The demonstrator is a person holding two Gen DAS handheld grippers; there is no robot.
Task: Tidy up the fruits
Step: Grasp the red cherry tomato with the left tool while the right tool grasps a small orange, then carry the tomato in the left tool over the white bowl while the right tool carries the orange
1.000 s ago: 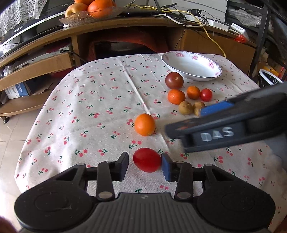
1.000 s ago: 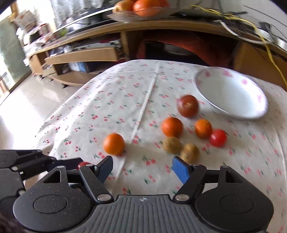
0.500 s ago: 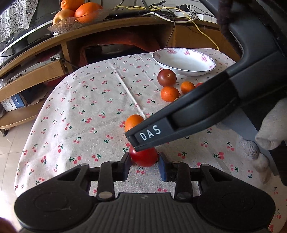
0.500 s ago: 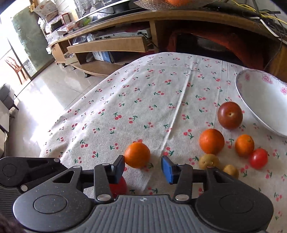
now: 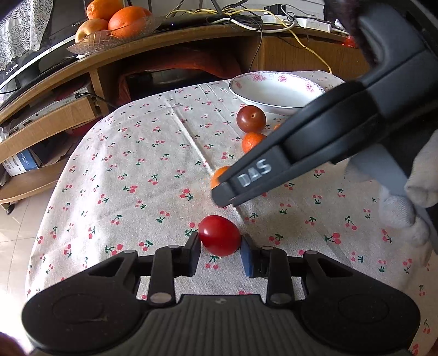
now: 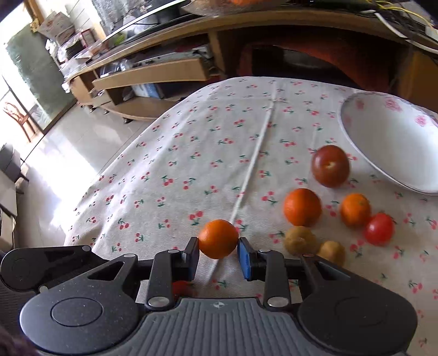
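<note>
My left gripper (image 5: 220, 243) is shut on a red tomato (image 5: 219, 235) near the table's front edge. My right gripper (image 6: 217, 246) is shut on an orange (image 6: 218, 238), its pads touching both sides. In the left wrist view one of the right gripper's fingers (image 5: 251, 175) crosses from the right and hides most of that orange (image 5: 219, 175). Beyond lie a dark red plum (image 6: 330, 165), two more oranges (image 6: 302, 206), another red tomato (image 6: 379, 228) and two small brown fruits (image 6: 299, 240). A white floral bowl (image 6: 388, 142) stands empty at the back right.
The cherry-print tablecloth (image 5: 131, 169) drops off at the left edge to the tiled floor (image 6: 63, 142). A wooden TV stand (image 5: 169, 35) behind holds a glass dish of oranges (image 5: 115, 24). A gloved hand (image 5: 405, 208) holds the right gripper's handle.
The right gripper swung left over the table and shut on the orange. The left gripper shut on the red tomato and holds it.
</note>
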